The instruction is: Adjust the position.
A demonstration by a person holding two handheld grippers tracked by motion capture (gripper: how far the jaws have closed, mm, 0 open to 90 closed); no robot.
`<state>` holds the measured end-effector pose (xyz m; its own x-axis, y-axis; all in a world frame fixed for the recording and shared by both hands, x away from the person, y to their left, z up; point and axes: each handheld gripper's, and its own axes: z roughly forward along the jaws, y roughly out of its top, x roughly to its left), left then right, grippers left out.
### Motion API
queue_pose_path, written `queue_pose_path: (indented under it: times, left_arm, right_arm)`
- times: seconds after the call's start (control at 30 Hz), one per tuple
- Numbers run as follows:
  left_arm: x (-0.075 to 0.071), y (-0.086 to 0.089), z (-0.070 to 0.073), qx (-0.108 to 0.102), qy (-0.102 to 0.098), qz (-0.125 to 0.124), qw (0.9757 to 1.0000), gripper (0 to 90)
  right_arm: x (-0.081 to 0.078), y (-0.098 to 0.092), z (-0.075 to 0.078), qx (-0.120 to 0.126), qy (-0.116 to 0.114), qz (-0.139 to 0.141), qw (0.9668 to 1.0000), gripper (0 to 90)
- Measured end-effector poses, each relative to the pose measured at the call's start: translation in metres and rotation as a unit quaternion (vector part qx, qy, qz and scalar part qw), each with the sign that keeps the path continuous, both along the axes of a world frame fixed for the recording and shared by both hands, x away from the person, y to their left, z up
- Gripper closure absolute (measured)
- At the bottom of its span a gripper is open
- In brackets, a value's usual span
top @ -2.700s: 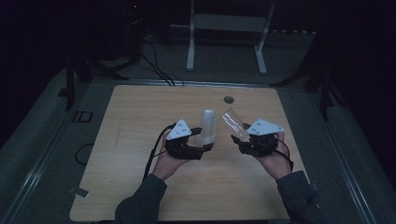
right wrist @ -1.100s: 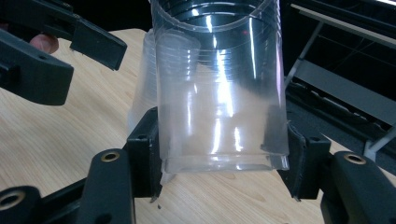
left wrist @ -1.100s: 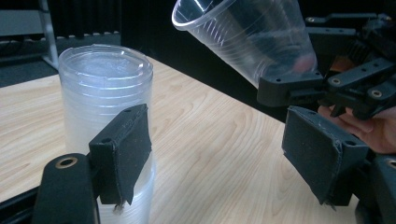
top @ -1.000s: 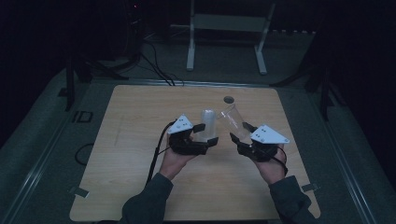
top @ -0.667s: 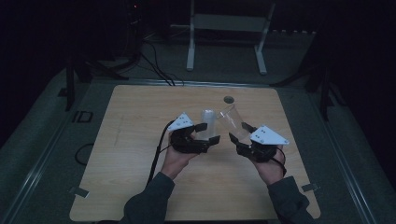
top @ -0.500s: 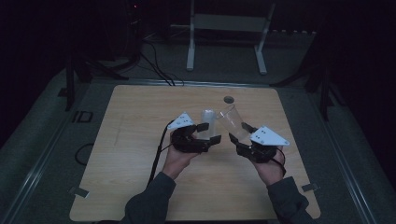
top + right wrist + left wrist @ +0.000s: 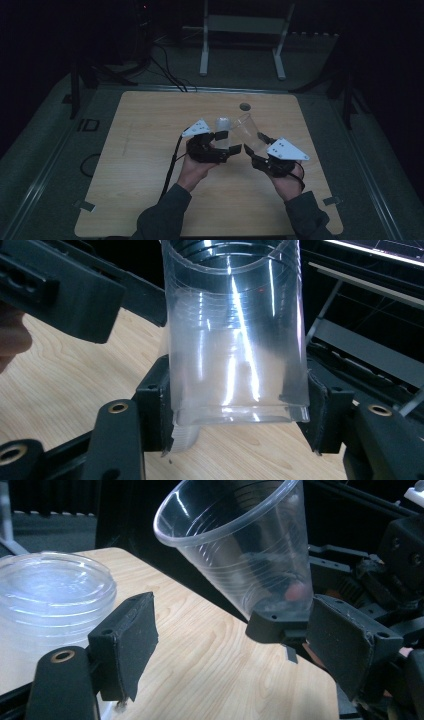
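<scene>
The cup (image 7: pixel 248 131) is clear like glass. The upside-down cup (image 7: pixel 221 132) looks cloudy white. Each hand-held gripper (image 7: pixel 226 150) is black, with a grey plate. The surface (image 7: pixel 150 150) is light wood.

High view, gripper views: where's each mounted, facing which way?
High view: above the person's side, facing forward and down on the table; forearms show.
Left gripper view: on left claw, jaws just opening, nothing between; faces clear cup.
Right gripper view: on right claw, shut on that cup.
Shared: the cup, in all three.
</scene>
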<state>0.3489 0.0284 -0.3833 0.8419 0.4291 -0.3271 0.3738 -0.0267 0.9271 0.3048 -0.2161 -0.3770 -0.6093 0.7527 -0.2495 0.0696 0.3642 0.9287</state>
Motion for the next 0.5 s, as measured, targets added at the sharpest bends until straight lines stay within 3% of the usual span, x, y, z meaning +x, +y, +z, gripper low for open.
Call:
queue_pose_path:
  times: [0.5]
  left_arm:
    - [0.0025,-0.006,0.0002,-0.017,0.008,0.001,0.9998,19.1]
  right_arm:
    - [-0.0028,0.0045,-0.0062,0.018,-0.004,0.003,0.9998,41.4]
